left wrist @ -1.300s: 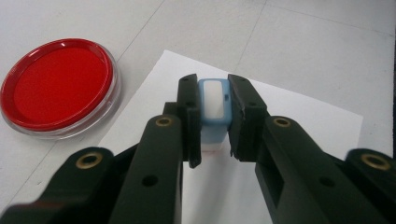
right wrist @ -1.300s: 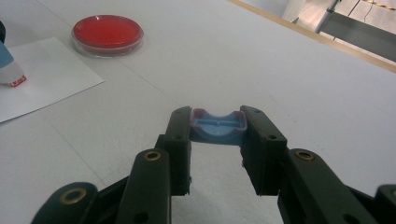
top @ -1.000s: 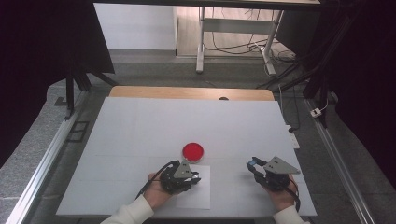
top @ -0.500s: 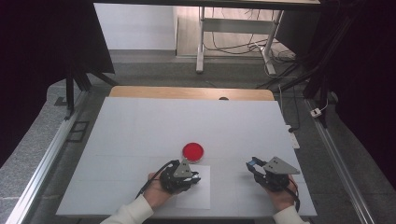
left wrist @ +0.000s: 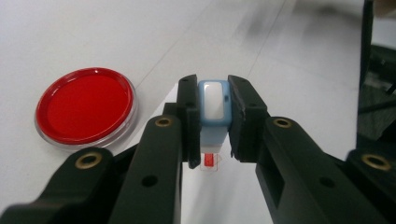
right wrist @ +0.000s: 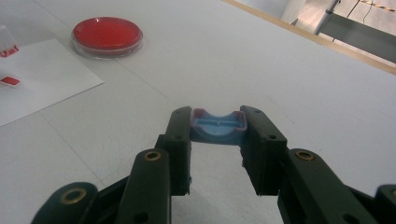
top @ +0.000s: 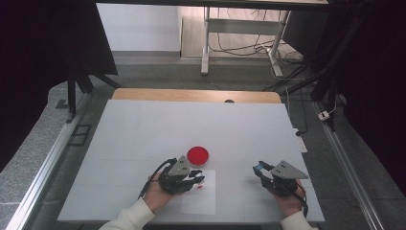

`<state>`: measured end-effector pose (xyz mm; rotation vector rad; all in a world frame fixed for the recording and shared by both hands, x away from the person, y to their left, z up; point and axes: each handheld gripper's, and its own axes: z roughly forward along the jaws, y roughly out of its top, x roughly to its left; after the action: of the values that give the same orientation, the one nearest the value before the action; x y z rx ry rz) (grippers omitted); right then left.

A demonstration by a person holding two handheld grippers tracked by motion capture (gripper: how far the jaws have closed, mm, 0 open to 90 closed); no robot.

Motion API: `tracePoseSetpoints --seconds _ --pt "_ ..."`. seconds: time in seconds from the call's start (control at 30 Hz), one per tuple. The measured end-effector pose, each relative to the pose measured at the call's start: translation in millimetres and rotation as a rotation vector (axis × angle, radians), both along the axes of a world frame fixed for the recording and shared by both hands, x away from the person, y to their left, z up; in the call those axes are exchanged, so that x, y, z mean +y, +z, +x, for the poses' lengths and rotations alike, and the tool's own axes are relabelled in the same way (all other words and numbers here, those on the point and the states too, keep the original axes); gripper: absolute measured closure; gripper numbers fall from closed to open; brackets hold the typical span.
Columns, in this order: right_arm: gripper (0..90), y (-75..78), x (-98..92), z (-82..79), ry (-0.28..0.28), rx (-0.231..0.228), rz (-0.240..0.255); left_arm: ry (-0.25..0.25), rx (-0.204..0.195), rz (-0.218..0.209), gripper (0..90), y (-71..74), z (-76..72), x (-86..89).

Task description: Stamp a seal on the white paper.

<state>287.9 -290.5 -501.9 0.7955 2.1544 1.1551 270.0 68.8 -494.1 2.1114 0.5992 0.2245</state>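
High view: white table (top: 143, 139), two hands coming in from the near edge. Left gripper (top: 197, 180) sits over a white sheet of paper (top: 201, 203), tips aimed right, just below a round red ink pad (top: 197, 155); a small red mark (top: 199, 187) lies on the sheet right by the tips. Right gripper (top: 259, 168) rests well apart to the right on bare table, something blue at its tips. Left gripper view: left gripper (left wrist: 214, 116) is clamped on a light-blue stamp (left wrist: 214, 105) with a pale oval window on top, held upright between both pads; its red-tipped lower end sits at or just above the sheet (left wrist: 224, 196), contact cannot be told. Ink pad (left wrist: 85, 106) lies left of the jaws, in a clear rimmed dish, near but apart. Right gripper view: right gripper (right wrist: 217, 128) is closed on a small blue cap (right wrist: 217, 127), curved, hollow side up, pinched at both ends. Ink pad (right wrist: 107, 35) is far off at upper left; corner of the sheet (right wrist: 46, 79) beside it carries red marks (right wrist: 9, 80).
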Motion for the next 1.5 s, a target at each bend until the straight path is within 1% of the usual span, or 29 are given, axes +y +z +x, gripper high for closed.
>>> tracePoseSetpoints --seconds 0.1,0.17,0.3,0.47,0.57,0.8,0.97,1.1,1.17,1.3,1.47,1.5 --pt "64.2 -0.8 0.1 0.7 0.001 0.000 0.007 0.012 0.003 -0.012 75.8 0.8 1.1 2.3" --pt "64.2 -0.6 -0.2 0.8 0.000 0.003 0.000 0.018 0.005 -0.020 75.7 1.2 2.2 3.8" --pt "64.2 -0.4 -1.0 0.8 0.000 0.003 0.005 0.022 0.003 -0.036 75.7 3.5 2.7 5.9" --pt "64.2 -0.3 -0.8 0.5 0.001 0.002 0.004 0.032 0.011 -0.070 75.6 9.2 3.5 11.6" --pt "64.2 -0.6 -0.5 0.7 0.001 0.003 0.005 0.044 0.024 -0.109 75.6 14.3 4.1 17.3" --pt "64.2 -1.2 -0.4 1.2 0.003 0.003 0.009 0.094 0.053 -0.193 75.5 24.8 7.3 36.1" --pt "64.2 -1.2 -0.8 1.7 0.002 0.005 0.004 0.136 0.054 -0.219 75.5 29.6 10.4 48.9" --pt "64.2 -1.5 -0.6 2.0 0.005 0.005 0.006 0.151 0.067 -0.253 75.5 32.3 12.1 57.8" --pt "64.2 -1.5 -0.5 2.0 0.005 0.005 0.005 0.162 0.054 -0.245 75.4 34.2 12.2 61.2" --pt "64.1 -1.5 -0.4 1.9 0.004 0.005 0.004 0.168 0.045 -0.255 75.4 37.1 12.0 65.7" --pt "64.1 -1.5 -0.1 1.5 0.003 0.003 0.002 0.179 0.047 -0.261 75.4 37.5 13.3 69.6" --pt "64.1 -1.8 0.0 1.7 0.005 0.001 0.007 0.181 0.048 -0.263 75.4 37.4 13.4 69.7"
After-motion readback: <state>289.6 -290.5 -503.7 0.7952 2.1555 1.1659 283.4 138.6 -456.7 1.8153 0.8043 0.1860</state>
